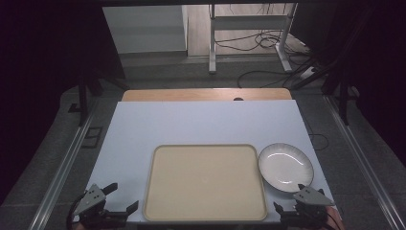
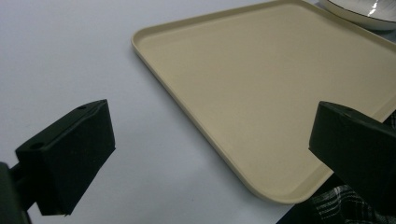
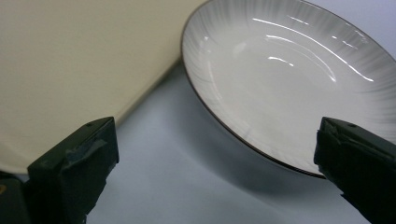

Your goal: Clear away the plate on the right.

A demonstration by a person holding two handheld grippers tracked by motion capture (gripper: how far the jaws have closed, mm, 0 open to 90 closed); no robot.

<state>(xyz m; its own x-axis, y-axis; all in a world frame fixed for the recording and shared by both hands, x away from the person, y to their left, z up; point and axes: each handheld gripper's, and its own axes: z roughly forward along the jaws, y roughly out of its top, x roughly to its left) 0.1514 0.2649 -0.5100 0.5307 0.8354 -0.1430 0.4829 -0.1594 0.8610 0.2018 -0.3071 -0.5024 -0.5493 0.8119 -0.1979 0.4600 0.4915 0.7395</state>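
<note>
Beige tray (image 1: pixel 205 184) lying flat between the two tongs, white plate (image 1: pixel 286 167) just beside its right edge. Left gripper (image 1: pixel 117 197) low at the near left corner, jaws spread wide, nothing between them. Right gripper (image 1: pixel 289 197) at the near right corner, likewise spread and empty, just short of the plate's near rim.

From the left gripper (image 2: pixel 210 154) view: tray (image 2: pixel 261 93) ahead and to the right of the jaws, its rounded near corner and raised lip plain to see, a sliver of the plate (image 2: pixel 359 11) beyond the far edge (and a scrap of checked cloth (image 2: pixel 336 205) under the right jaw, hidden from above). From the right gripper (image 3: pixel 215 163) view: plate (image 3: pixel 289 79) close ahead, shallow, glossy, faint radial ribbing and a thin dark rim, detail lost in the high view. Tray (image 3: pixel 79 60) edge left of it, a narrow strip of pale table (image 3: pixel 187 186) between, not touching.
</note>
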